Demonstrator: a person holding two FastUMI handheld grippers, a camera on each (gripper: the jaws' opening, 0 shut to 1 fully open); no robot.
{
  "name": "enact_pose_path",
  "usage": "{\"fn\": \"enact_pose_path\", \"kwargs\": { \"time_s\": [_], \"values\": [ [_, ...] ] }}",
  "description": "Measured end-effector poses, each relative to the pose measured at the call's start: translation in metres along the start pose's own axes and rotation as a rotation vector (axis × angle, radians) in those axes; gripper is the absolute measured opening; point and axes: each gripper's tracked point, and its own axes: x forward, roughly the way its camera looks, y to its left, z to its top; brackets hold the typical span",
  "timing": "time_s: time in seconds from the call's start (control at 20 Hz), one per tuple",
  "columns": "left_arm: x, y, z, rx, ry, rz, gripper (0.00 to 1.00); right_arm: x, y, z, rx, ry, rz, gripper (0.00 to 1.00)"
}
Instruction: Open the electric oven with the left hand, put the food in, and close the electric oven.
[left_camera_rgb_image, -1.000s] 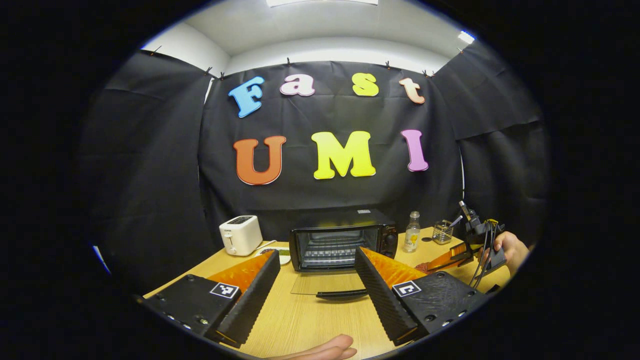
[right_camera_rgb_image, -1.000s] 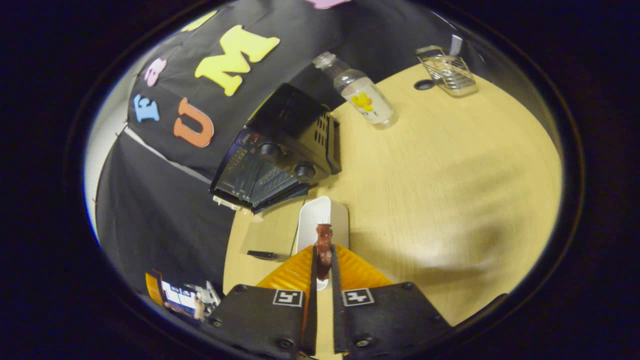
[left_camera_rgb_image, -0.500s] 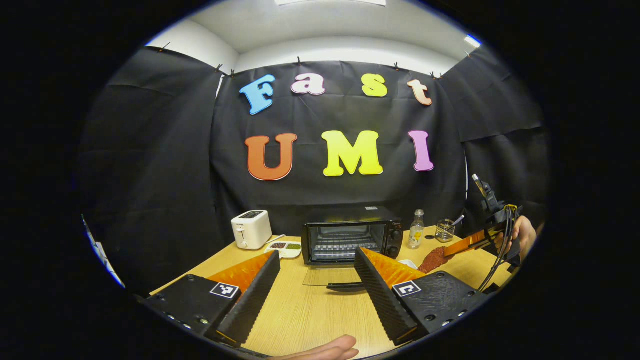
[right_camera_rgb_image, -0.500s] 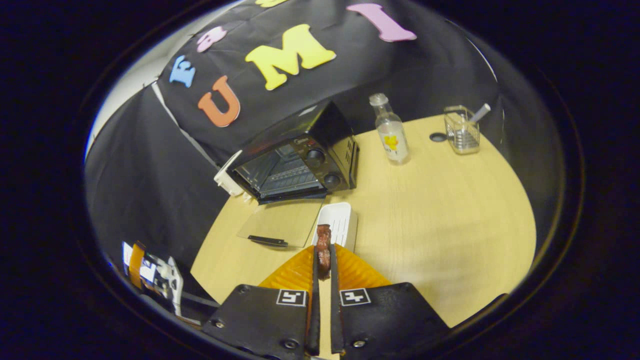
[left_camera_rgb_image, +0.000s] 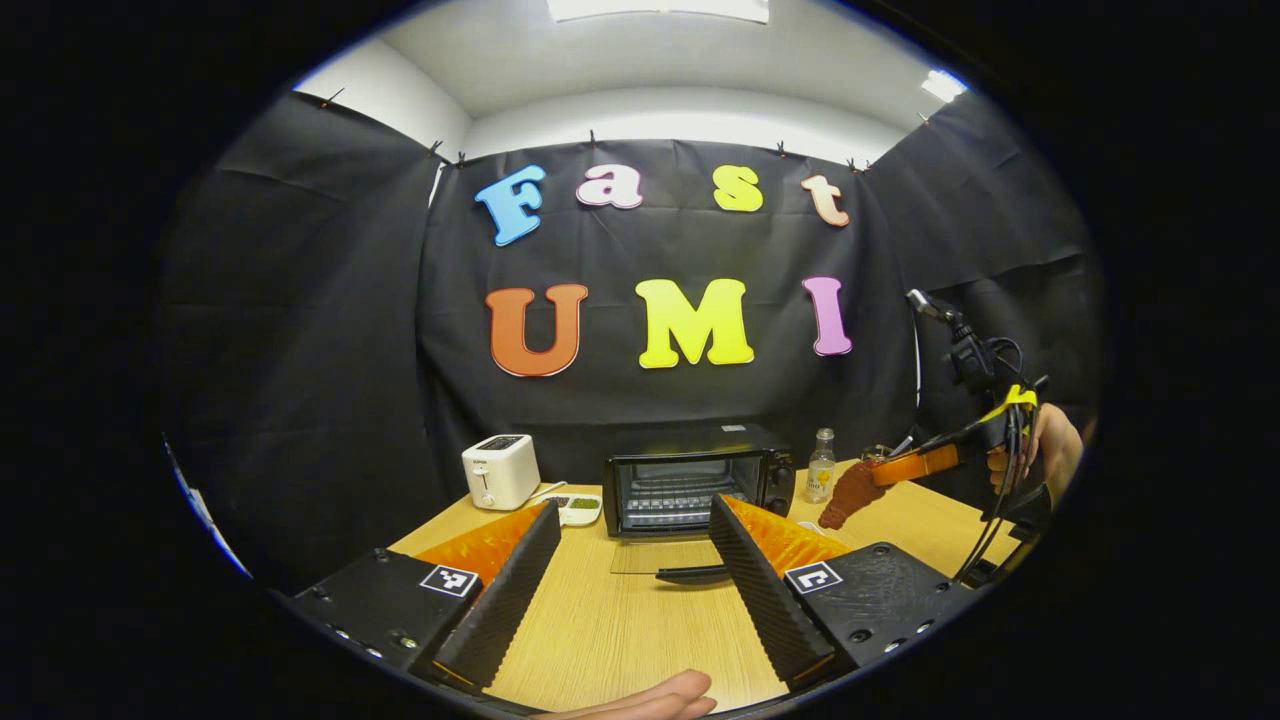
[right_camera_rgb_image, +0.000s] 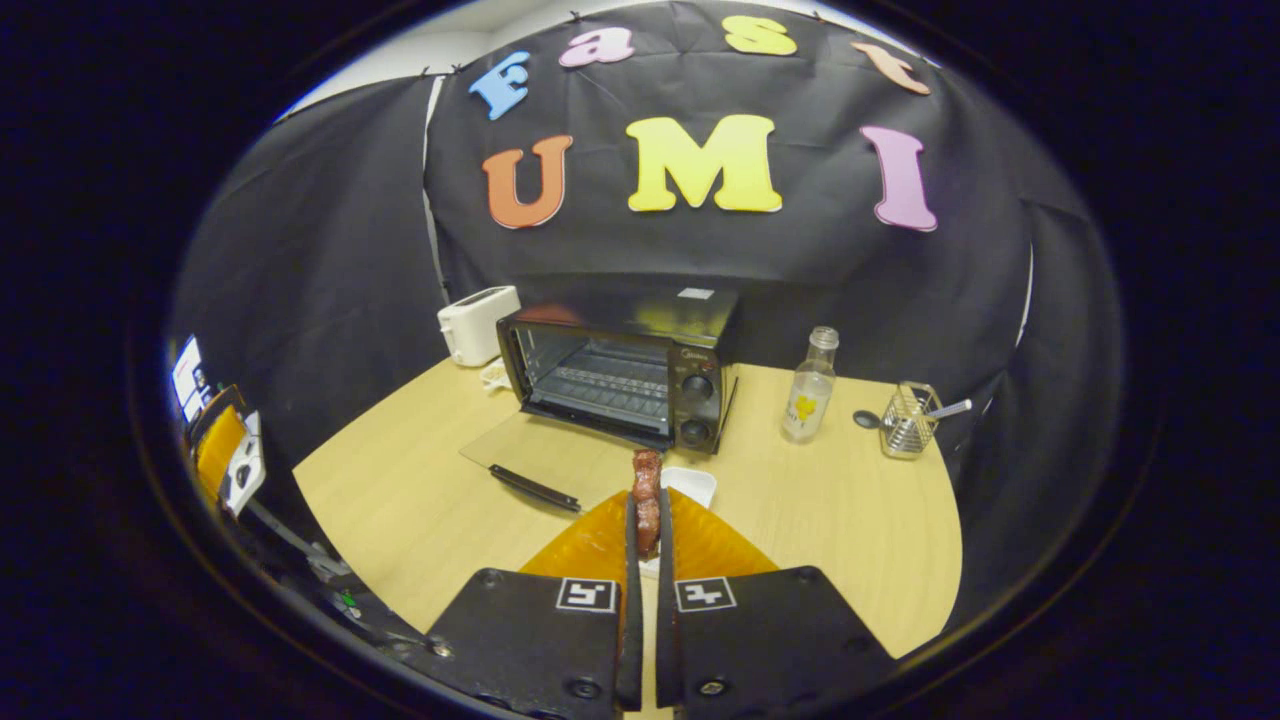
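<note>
The right tool (right_camera_rgb_image: 646, 520), clamped on the food (right_camera_rgb_image: 646, 490), has risen off the bench (right_camera_rgb_image: 840, 520) toward the open oven (right_camera_rgb_image: 620, 375); the left tool (left_camera_rgb_image: 630, 560) hangs spread and empty.

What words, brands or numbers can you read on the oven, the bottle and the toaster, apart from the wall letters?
No text is clear enough to quote.
On the oven, a brand mark above the knobs: too small to read.
On the oven's top, a white sticker: print too small.
On the bottle, a label with a yellow picture: print blurred.
On the toaster, a small front mark: too small.
</note>
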Motion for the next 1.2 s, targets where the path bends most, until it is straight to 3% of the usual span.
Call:
{"fn": "enact_pose_path", "kwargs": {
  "time_s": [0.3, 0.55, 0.85, 1.05, 1.2],
  "values": [
    [-0.004, 0.027, -0.012, -0.005, 0.02, 0.033, 0.95, 0.049, 0.043, 0.011, -0.045, -0.028, -0.001, 0.08],
    [-0.002, 0.058, -0.029, -0.035, 0.045, 0.079, 0.96, 0.092, 0.063, 0.034, -0.046, -0.161, -0.042, 0.08],
    [-0.008, 0.101, -0.046, -0.029, 0.058, 0.158, 0.96, 0.144, 0.098, 0.054, 0.008, -0.255, -0.006, 0.08],
    [-0.01, 0.103, -0.041, -0.093, 0.021, 0.126, 0.95, 0.185, 0.115, 0.054, 0.085, -0.268, 0.023, 0.08],
    [-0.009, 0.102, -0.035, -0.078, -0.01, 0.103, 0.95, 0.218, 0.119, 0.059, 0.14, -0.283, 0.033, 0.08]
  ]
}}
